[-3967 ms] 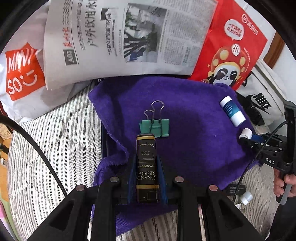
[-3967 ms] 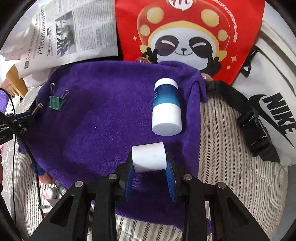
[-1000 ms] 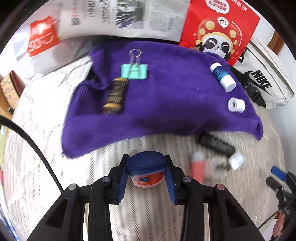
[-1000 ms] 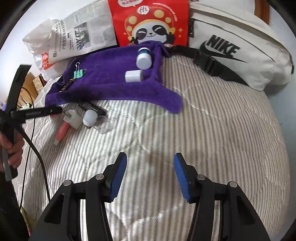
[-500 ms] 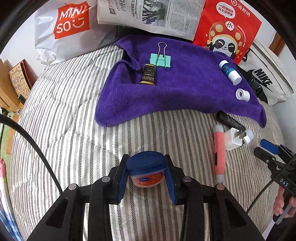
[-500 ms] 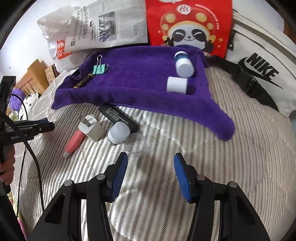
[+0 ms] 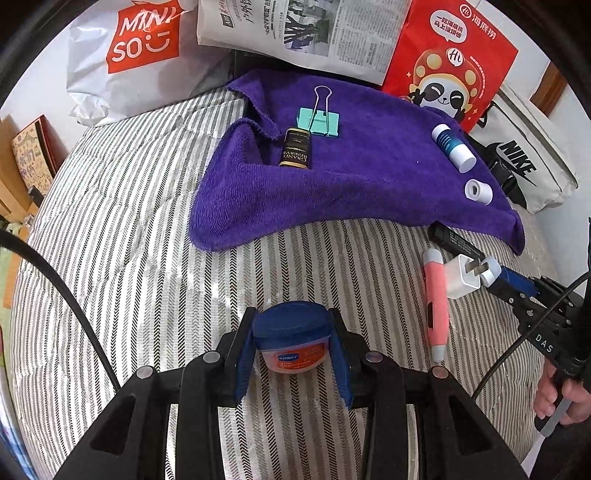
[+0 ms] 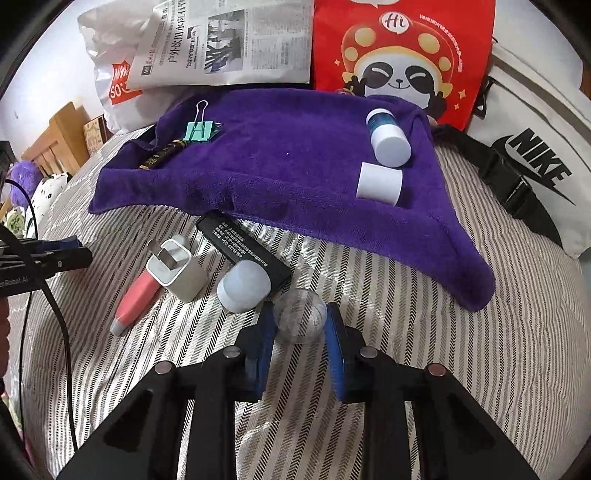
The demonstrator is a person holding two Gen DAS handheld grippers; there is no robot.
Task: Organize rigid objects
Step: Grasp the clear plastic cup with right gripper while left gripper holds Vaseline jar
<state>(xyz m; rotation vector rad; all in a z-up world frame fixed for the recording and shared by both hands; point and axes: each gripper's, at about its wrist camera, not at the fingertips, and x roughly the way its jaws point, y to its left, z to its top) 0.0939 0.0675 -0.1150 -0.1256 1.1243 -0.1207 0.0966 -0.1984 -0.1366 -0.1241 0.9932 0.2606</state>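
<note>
My left gripper (image 7: 291, 345) is shut on a small jar (image 7: 290, 326) with a blue lid and an orange label, held just above the striped bedcover. The right gripper (image 8: 300, 332) has its jaws closing, and both blue pads touch a clear round cap (image 8: 300, 315) lying on the cover. On the purple towel (image 8: 295, 166) lie a green binder clip (image 8: 199, 131), a dark gold-printed tube (image 8: 162, 153), a blue and white bottle (image 8: 388, 138) and a white cylinder (image 8: 378, 182).
Just ahead of the clear cap lie a frosted cap (image 8: 242, 288), a black bar (image 8: 243, 247), a white charger plug (image 8: 177, 269) and a pink pen (image 8: 136, 295). Newspaper (image 7: 303, 29), a red panda bag (image 7: 450, 59) and a white Nike bag (image 8: 535, 147) line the far side.
The right gripper has come forward to the loose items and its jaws have narrowed onto the clear cap. The left gripper still holds the jar and has shifted a little.
</note>
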